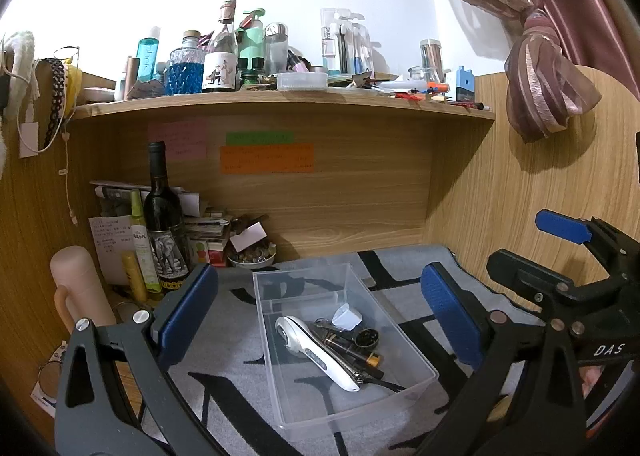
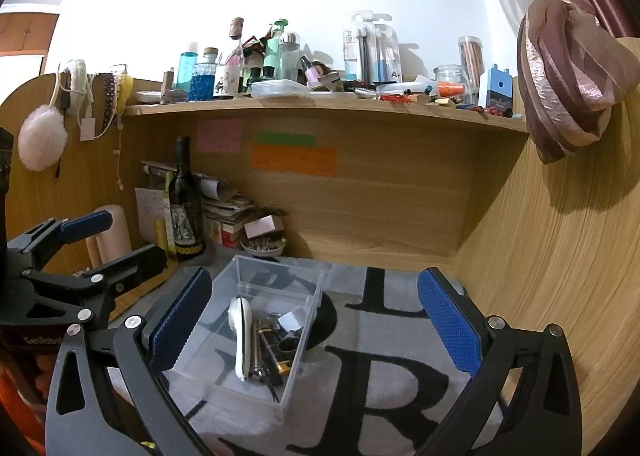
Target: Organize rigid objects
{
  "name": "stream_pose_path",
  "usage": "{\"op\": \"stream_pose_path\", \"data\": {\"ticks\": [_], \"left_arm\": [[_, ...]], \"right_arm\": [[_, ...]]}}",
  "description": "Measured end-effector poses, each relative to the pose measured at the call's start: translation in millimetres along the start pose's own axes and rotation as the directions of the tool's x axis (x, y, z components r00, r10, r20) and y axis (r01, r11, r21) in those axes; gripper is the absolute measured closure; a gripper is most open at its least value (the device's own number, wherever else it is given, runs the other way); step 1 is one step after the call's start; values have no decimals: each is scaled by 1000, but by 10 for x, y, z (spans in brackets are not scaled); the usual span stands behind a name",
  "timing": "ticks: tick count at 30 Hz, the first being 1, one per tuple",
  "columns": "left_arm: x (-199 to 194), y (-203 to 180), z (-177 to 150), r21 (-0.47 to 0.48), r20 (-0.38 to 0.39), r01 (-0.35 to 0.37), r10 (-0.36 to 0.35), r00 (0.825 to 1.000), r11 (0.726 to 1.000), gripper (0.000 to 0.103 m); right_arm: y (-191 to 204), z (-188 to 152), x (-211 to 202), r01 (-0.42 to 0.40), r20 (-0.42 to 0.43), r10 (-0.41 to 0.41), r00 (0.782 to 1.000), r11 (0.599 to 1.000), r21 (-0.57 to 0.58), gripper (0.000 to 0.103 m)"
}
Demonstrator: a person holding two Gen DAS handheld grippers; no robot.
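A clear plastic bin stands on the grey lettered mat. In it lie a white handheld device, a small white block, a round black piece and dark metal tools. My left gripper is open and empty, held above the bin. The right gripper shows at the right edge of that view. In the right wrist view the bin sits left of centre with the white device inside. My right gripper is open and empty over the bin's right side. The left gripper shows at left.
A wooden desk alcove surrounds the mat, with a back panel and a right wall. A wine bottle, papers, a bowl of small items and a pink tube crowd the left corner. A cluttered shelf runs above. A curtain hangs at right.
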State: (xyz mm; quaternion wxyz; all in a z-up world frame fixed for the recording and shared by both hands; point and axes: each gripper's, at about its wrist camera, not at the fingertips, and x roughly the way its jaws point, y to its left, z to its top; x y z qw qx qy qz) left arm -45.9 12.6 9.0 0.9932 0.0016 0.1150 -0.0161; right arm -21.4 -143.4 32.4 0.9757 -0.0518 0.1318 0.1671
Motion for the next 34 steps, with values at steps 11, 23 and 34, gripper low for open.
{"op": "stream_pose_path", "data": {"ticks": [11, 23, 34], "left_arm": [[-24, -10, -10, -2, 2, 7, -7, 1000, 1000, 0], [0, 50, -14, -31, -10, 40, -41, 999, 999, 0], [86, 107, -12, -70, -35, 43, -46, 998, 997, 0]], "right_arm": [[60, 7, -45, 11, 16, -11, 1000, 1000, -19, 0], [45, 7, -7, 22, 4, -22, 1000, 1000, -15, 0], [-68, 28, -1, 47, 10, -47, 999, 999, 13, 0]]}}
